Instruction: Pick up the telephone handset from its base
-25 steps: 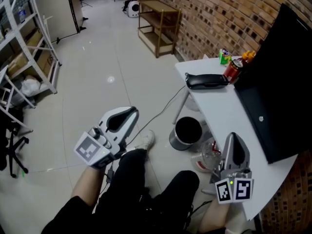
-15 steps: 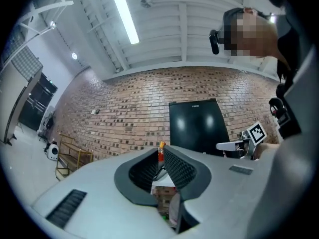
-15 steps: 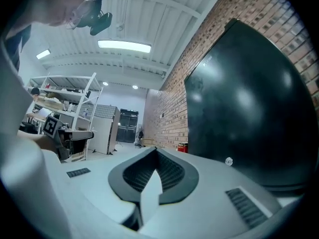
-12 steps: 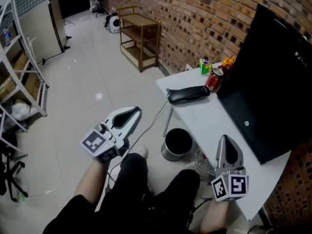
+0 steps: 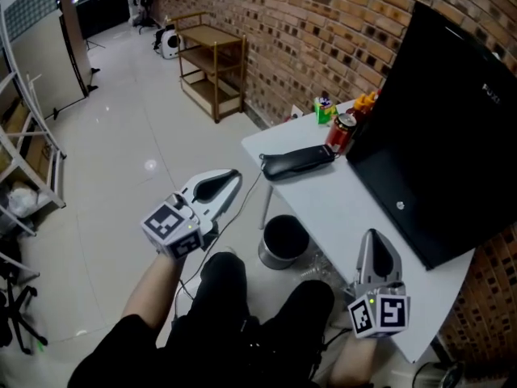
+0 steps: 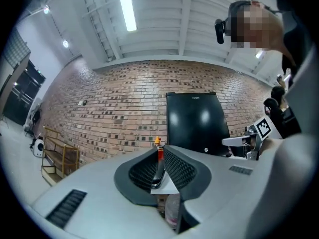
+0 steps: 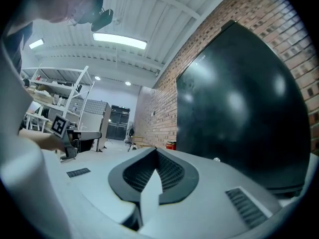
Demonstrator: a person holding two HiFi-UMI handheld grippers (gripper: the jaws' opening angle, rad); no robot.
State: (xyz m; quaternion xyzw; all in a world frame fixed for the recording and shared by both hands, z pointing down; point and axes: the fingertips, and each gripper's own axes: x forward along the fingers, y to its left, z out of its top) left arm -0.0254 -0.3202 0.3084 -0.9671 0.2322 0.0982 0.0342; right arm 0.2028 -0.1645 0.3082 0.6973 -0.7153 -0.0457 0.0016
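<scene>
Centre-left, the left gripper (image 5: 233, 178) sits closed and empty, apparently clear of the telephone handset (image 5: 297, 162); lower right, the right gripper (image 5: 371, 238) is likewise closed on nothing.

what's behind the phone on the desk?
Behind the phone: a red can, a green item and an orange item, then the brick wall. The black screen hides the corner of the desk beyond them.
</scene>
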